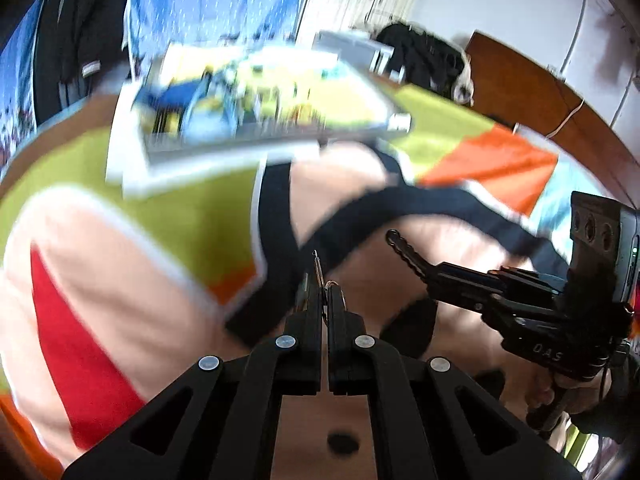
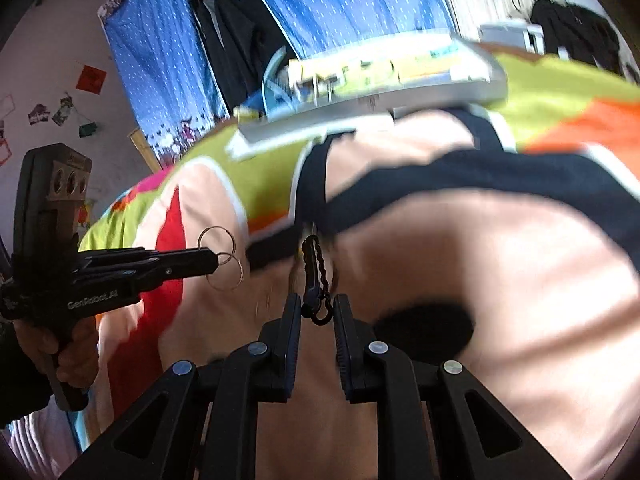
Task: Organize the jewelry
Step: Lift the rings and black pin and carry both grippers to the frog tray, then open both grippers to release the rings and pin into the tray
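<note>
My left gripper [image 1: 324, 300] is shut on thin silver hoops [image 1: 334, 286]. In the right wrist view two silver hoops [image 2: 224, 258] hang from the left gripper [image 2: 214, 260] at the left. My right gripper [image 2: 317, 306] is shut on a black wavy clip [image 2: 314, 268], which sticks out past the fingertips. The left wrist view shows the same black clip [image 1: 402, 250] jutting from the right gripper [image 1: 430, 276] at the right. A grey jewelry tray [image 1: 256, 142] with small compartments lies beyond both grippers, blurred; the jewelry tray [image 2: 400, 98] is also in the right wrist view.
Both grippers hang above a bedspread [image 1: 180, 208] printed in green, peach, red, orange and black. A wooden headboard [image 1: 520, 80] stands at the back right. A blue curtain [image 2: 340, 0] and dark hanging clothes [image 2: 236, 36] lie behind. A hand [image 2: 72, 364] holds the left gripper's handle.
</note>
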`<action>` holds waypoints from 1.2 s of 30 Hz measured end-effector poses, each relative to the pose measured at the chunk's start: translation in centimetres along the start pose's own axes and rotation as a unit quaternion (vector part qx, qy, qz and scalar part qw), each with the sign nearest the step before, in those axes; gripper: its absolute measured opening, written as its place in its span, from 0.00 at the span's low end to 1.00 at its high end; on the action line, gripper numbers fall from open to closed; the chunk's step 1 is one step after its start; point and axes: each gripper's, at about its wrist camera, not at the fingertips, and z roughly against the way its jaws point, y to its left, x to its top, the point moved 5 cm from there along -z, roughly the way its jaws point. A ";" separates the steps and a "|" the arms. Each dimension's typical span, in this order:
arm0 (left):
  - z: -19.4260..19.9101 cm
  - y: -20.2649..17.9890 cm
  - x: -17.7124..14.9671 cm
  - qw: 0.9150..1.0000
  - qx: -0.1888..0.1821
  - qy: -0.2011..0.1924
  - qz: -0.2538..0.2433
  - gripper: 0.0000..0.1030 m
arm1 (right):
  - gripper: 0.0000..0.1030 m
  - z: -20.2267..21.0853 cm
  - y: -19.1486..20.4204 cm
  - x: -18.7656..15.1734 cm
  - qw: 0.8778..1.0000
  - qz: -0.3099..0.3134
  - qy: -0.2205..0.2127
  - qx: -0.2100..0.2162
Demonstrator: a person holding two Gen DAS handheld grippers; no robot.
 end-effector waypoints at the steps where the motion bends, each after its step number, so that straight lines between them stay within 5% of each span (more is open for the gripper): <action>1: -0.1 -0.3 1.7 1.000 -0.002 -0.011 -0.002 0.00 | 0.15 0.2 -0.3 1.9 1.000 0.006 -0.010 0.000; 9: -3.2 -0.5 13.4 0.998 0.009 -0.062 -0.015 0.00 | 0.15 -0.2 -4.1 13.4 0.996 0.043 -0.067 -0.046; 15: -9.2 1.6 16.9 0.999 0.020 -0.015 0.041 0.00 | 0.15 -3.5 -9.0 18.6 0.995 0.021 -0.064 -0.074; 20: -12.7 3.7 16.6 0.995 0.020 0.030 0.097 0.00 | 0.15 -5.5 -12.6 19.2 0.995 -0.008 -0.041 -0.087; 32: -12.5 2.5 16.7 0.995 0.037 0.036 0.087 0.02 | 0.16 -5.1 -15.5 18.0 0.993 -0.037 -0.047 -0.100; 33: -12.2 2.4 16.7 0.995 0.036 0.033 0.087 0.09 | 0.16 -4.6 -15.6 18.0 0.993 -0.039 -0.053 -0.103; 36: -10.4 1.8 16.9 0.995 0.043 0.010 0.088 0.54 | 0.32 -2.8 -15.7 17.9 0.990 -0.044 -0.073 -0.108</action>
